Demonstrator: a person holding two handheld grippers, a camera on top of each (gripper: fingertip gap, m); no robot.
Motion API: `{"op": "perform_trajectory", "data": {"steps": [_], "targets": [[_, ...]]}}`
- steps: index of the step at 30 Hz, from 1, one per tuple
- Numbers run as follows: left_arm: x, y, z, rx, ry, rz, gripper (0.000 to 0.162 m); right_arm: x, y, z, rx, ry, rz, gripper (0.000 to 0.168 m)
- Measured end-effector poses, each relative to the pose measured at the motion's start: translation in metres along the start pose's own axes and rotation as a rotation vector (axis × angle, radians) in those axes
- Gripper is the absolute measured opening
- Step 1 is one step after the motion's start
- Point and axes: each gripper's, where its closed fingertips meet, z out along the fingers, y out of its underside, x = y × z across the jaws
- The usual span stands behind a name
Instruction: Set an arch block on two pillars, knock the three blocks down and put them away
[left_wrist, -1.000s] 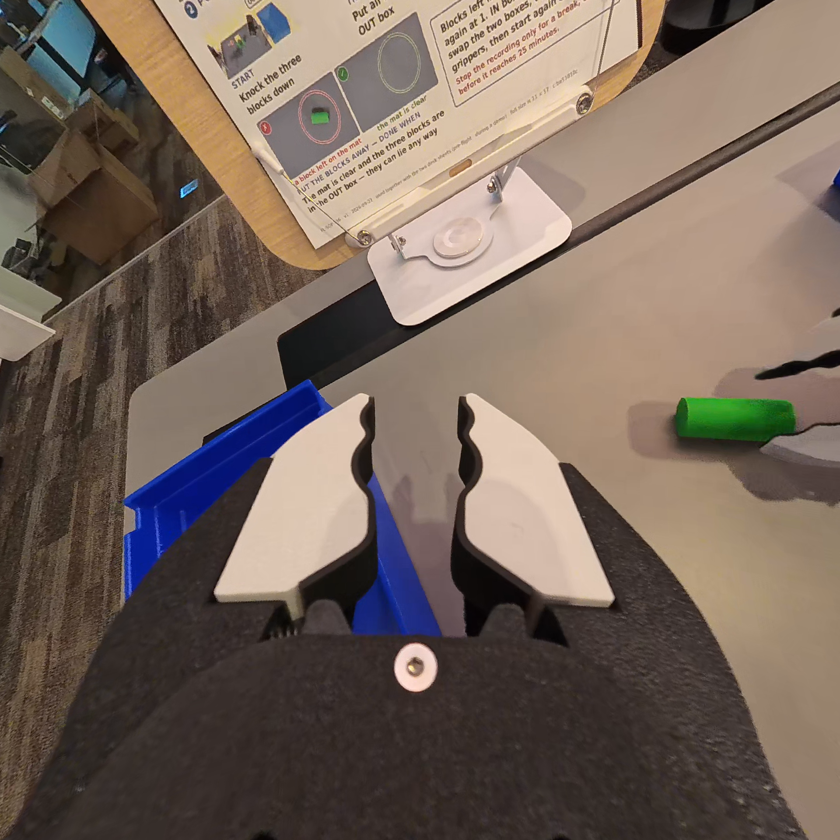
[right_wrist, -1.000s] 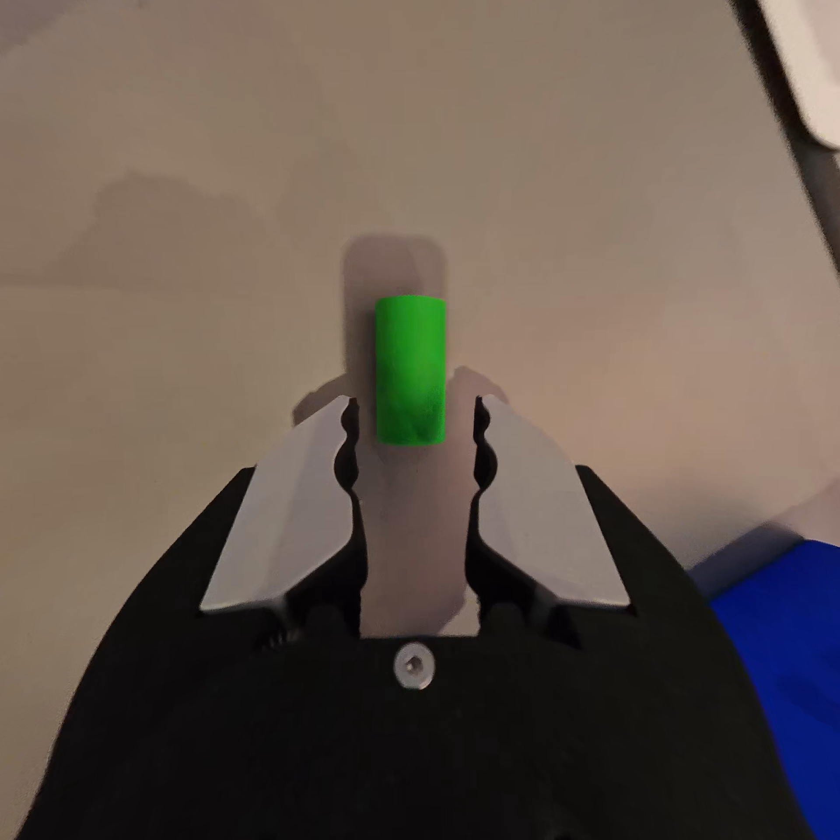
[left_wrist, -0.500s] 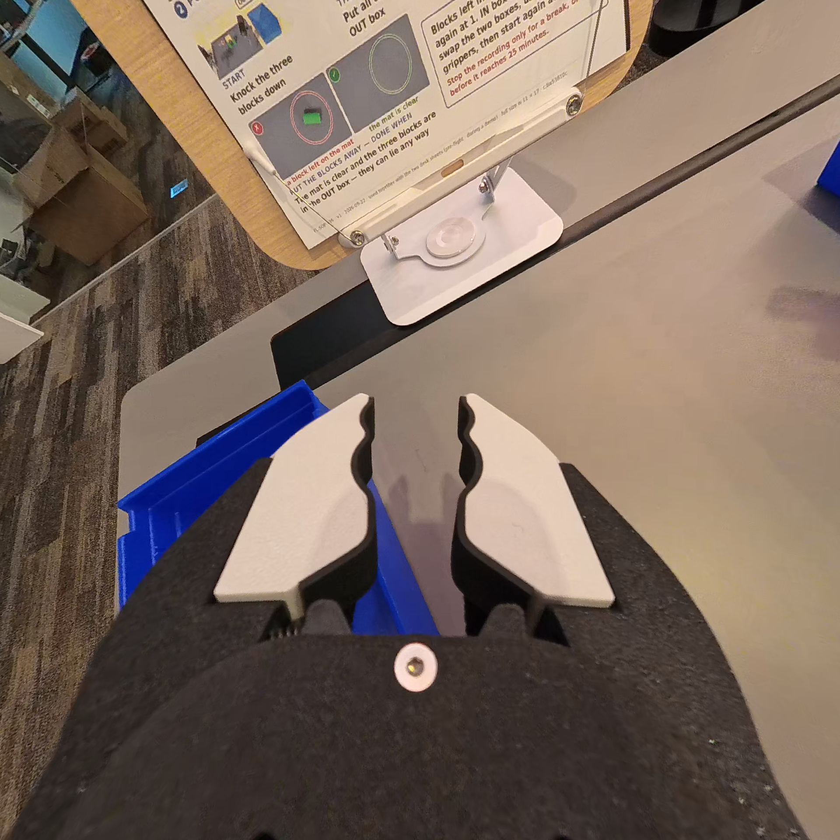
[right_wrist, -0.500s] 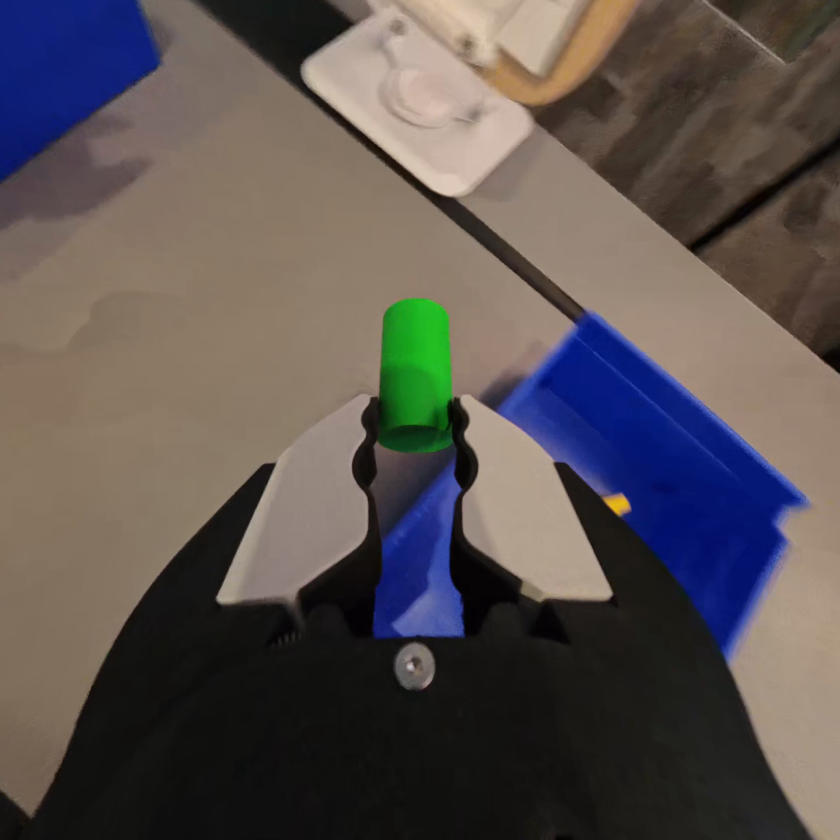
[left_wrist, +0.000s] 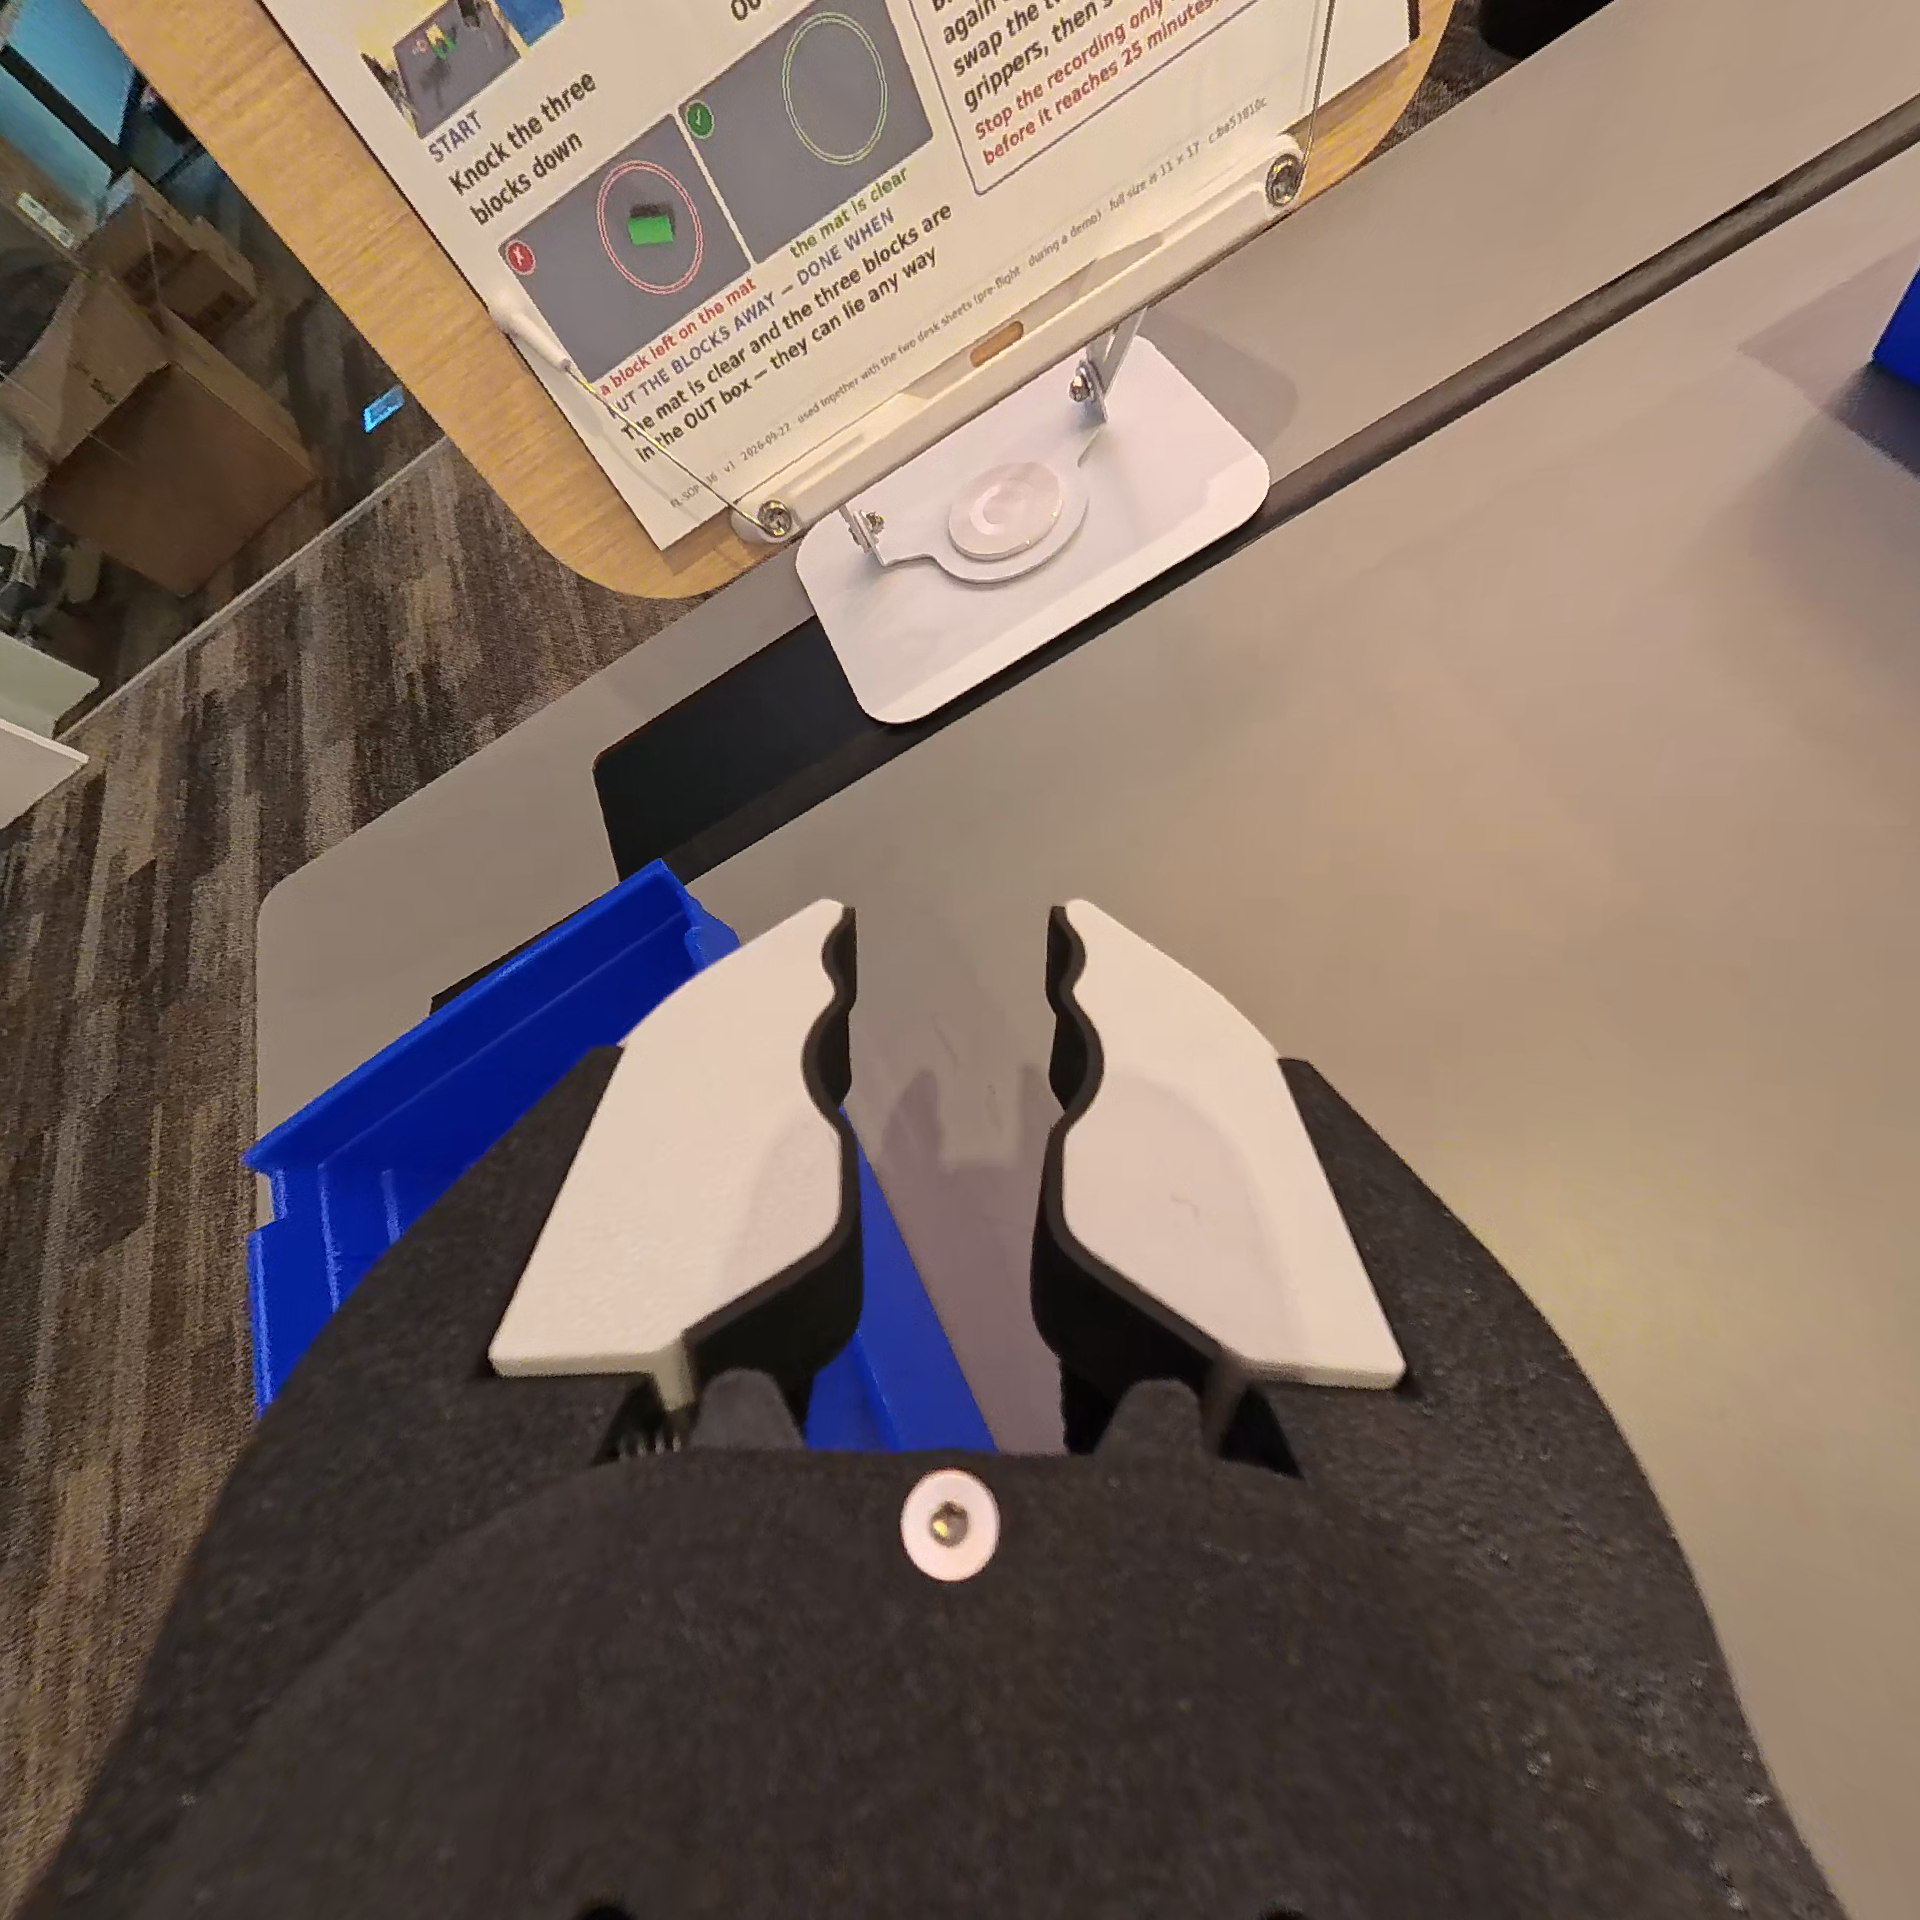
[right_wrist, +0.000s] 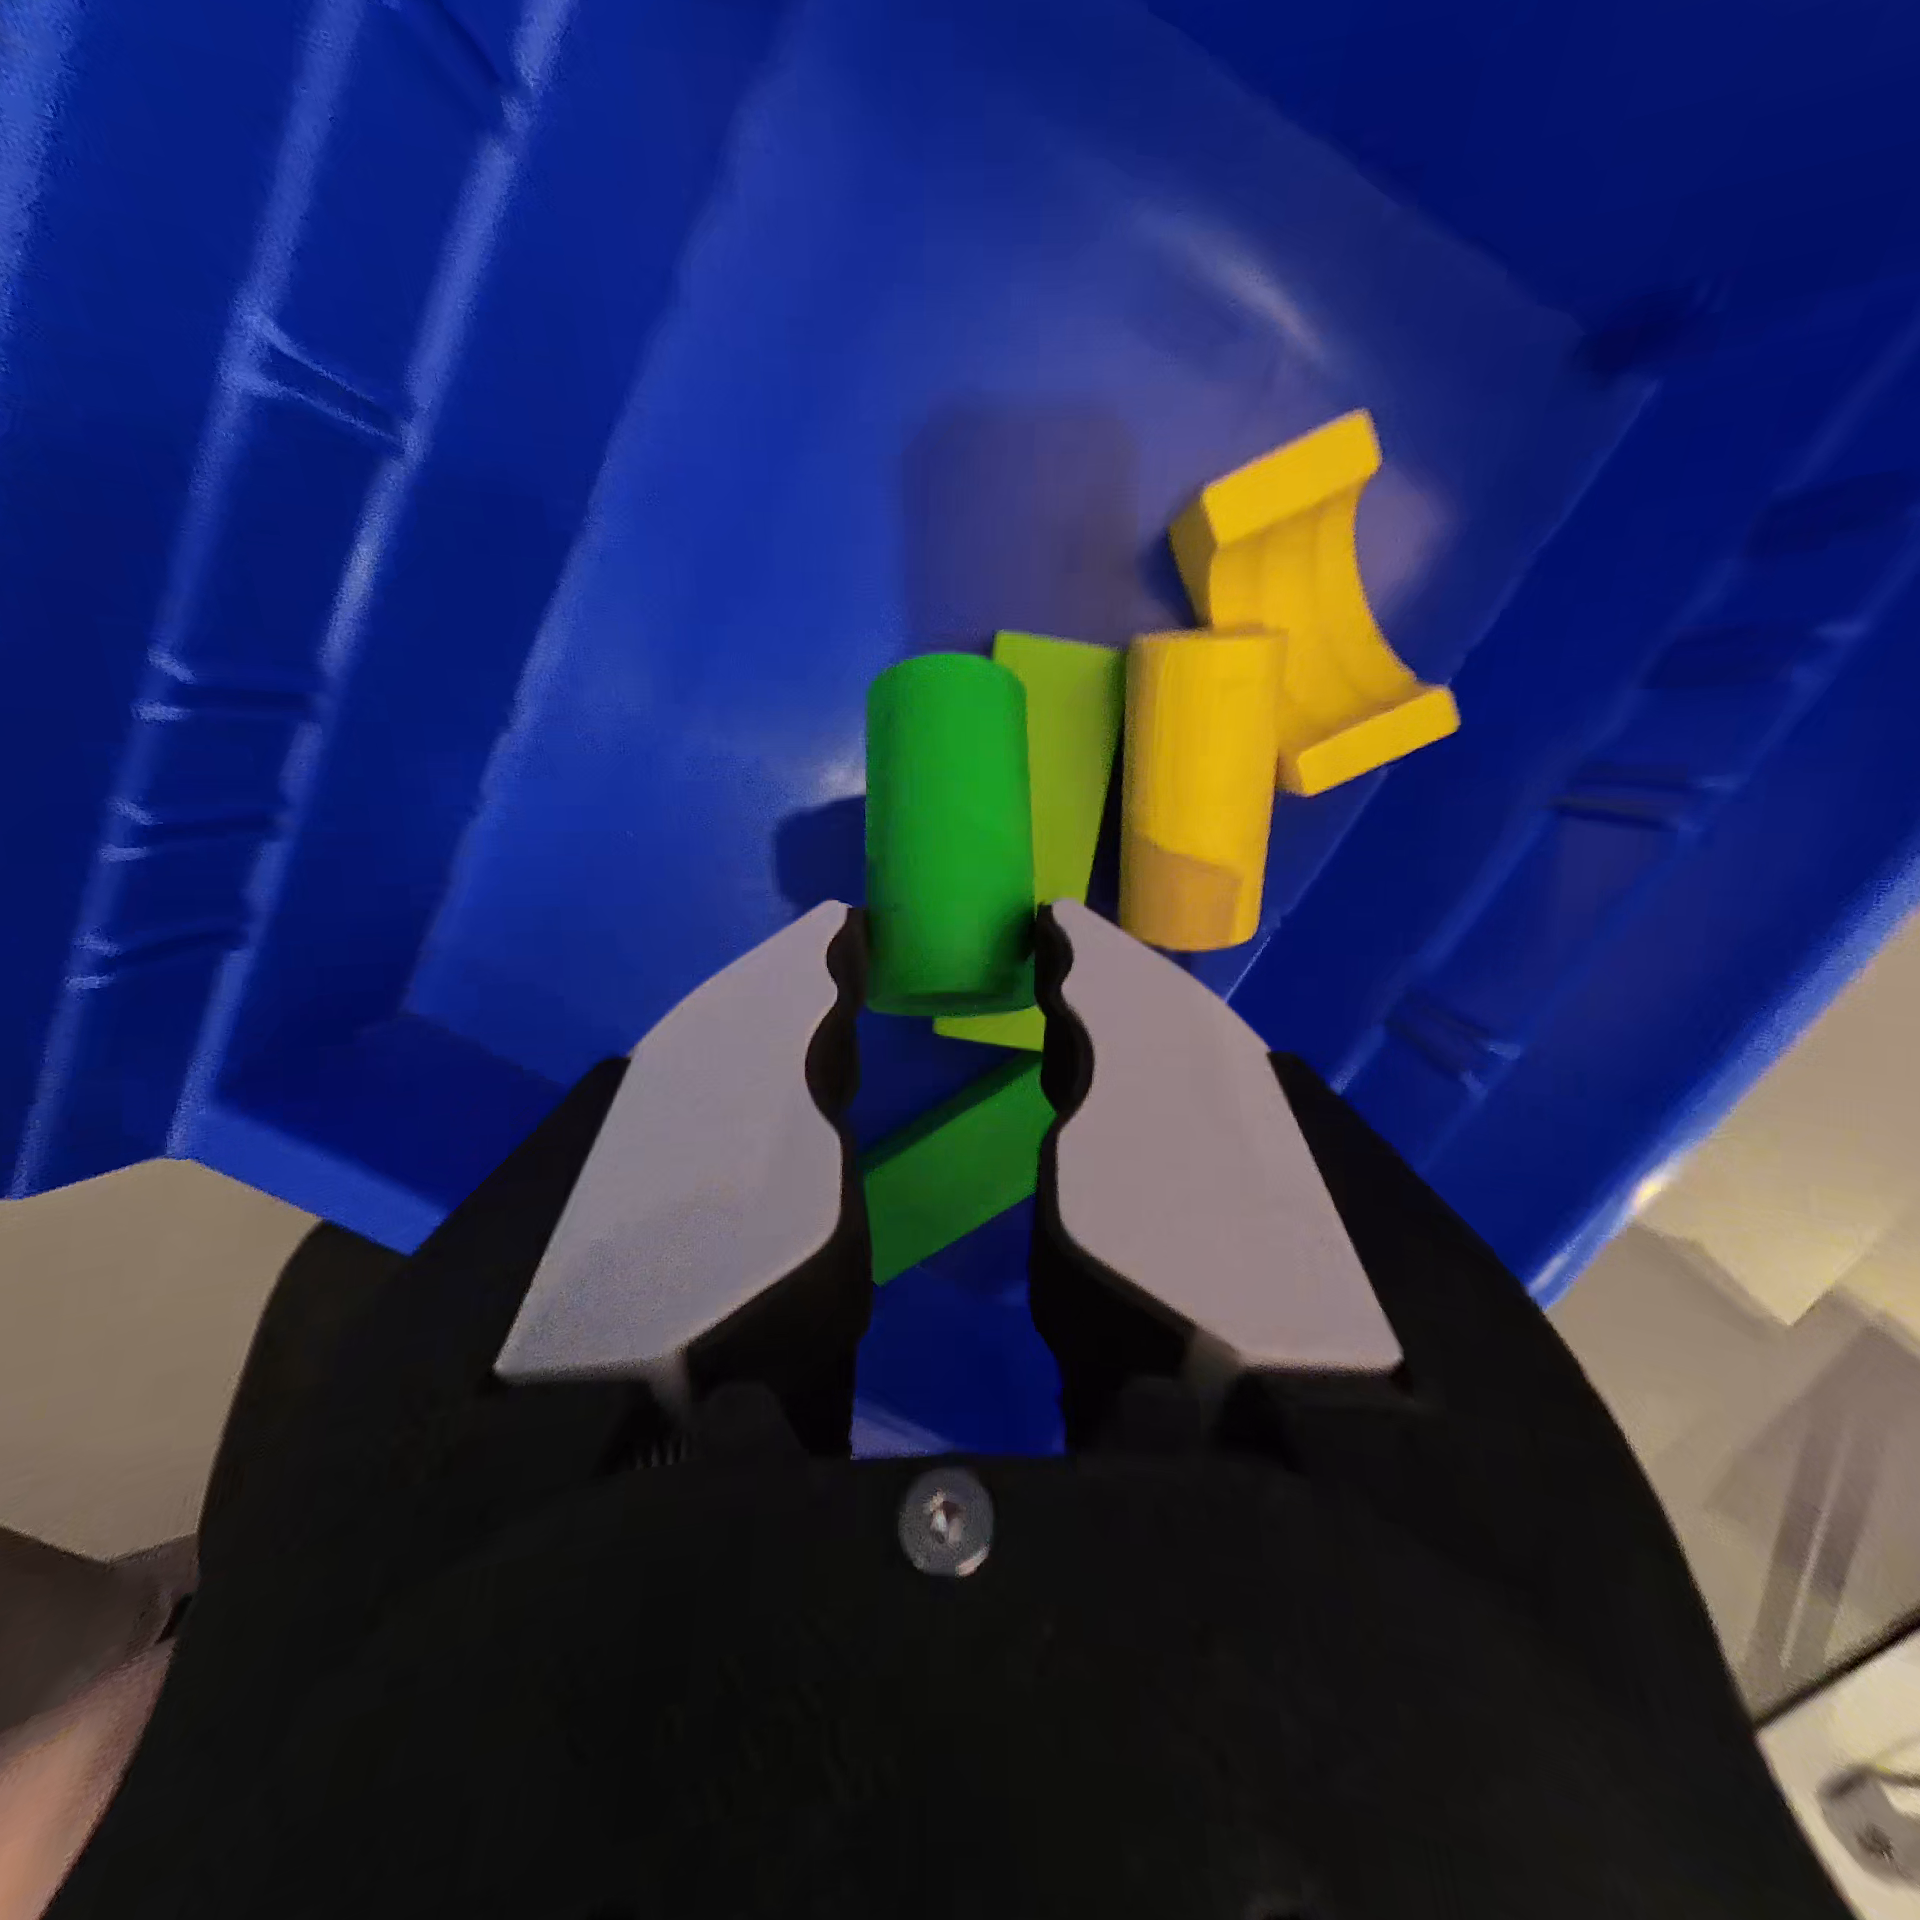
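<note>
1. At the left edge of the left wrist view, the corner of a blue bin sits on the grey worktop, partly hidden under the left gripper.
2. The left gripper, at centre frame, is spread with nothing between its fingers; it looks parked out of the way while the other hand works.
3. In the upper middle, an instruction sheet on a white stand faces the worker.
4. In the right wrist view, a blue bin fills the upper frame, the camera looking down into it.
5. At centre, the right gripper pinches the green cylinder by its near end, held above the bin floor, probably for dropping.
6. Just right of it lie a lime block, a yellow cylinder and the yellow arch block; a darker green block lies lower, between the fingers.
</note>
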Motion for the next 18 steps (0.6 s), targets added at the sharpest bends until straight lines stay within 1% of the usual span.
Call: {"op": "perform_trajectory", "data": {"steps": [1,2,3,4,5,7,8,9,10,12,13,15,18], "targets": [[0.0,0.001,0.0,-0.005,0.001,0.002,0.035,0.003,0.002,0.003,-0.019,0.017,0.004,0.034],[0.001,0.001,0.001,-0.009,0.002,0.004,0.035,0.006,0.001,0.0,-0.018,0.05,0.013,0.04],[0.001,0.002,0.001,-0.011,0.002,0.004,0.035,0.005,-0.006,-0.009,0.005,0.081,0.013,0.046],[0.0,0.002,0.001,-0.013,0.003,0.005,0.035,-0.005,-0.018,-0.024,0.061,0.097,-0.011,0.046],[0.0,0.002,0.001,-0.013,0.003,0.004,0.035,-0.024,-0.035,-0.042,0.144,0.085,-0.065,0.045],[-0.001,0.001,0.001,-0.007,0.0,0.0,0.035,-0.095,-0.067,-0.075,0.34,-0.041,-0.229,0.044],[-0.003,0.001,0.001,-0.006,-0.007,0.0,0.035,-0.134,-0.074,-0.086,0.401,-0.12,-0.312,0.043],[-0.005,0.002,0.002,-0.007,-0.018,0.001,0.036,-0.165,-0.075,-0.088,0.417,-0.163,-0.373,0.043],[-0.008,0.003,0.002,-0.011,-0.032,0.003,0.036,-0.183,-0.073,-0.081,0.398,-0.146,-0.4,0.043],[-0.015,0.004,0.003,-0.019,-0.063,0.003,0.038,-0.194,-0.064,-0.054,0.304,-0.043,-0.413,0.044],[-0.018,0.004,0.003,-0.018,-0.072,0.0,0.039,-0.196,-0.059,-0.04,0.266,-0.021,-0.41,0.045],[-0.021,0.003,0.002,-0.01,-0.08,-0.01,0.039,-0.199,-0.049,-0.016,0.203,-0.05,-0.357,0.047],[-0.024,0.0,-0.002,0.008,-0.103,-0.012,0.041,-0.198,-0.032,0.012,0.055,-0.076,-0.278,0.05]]}}
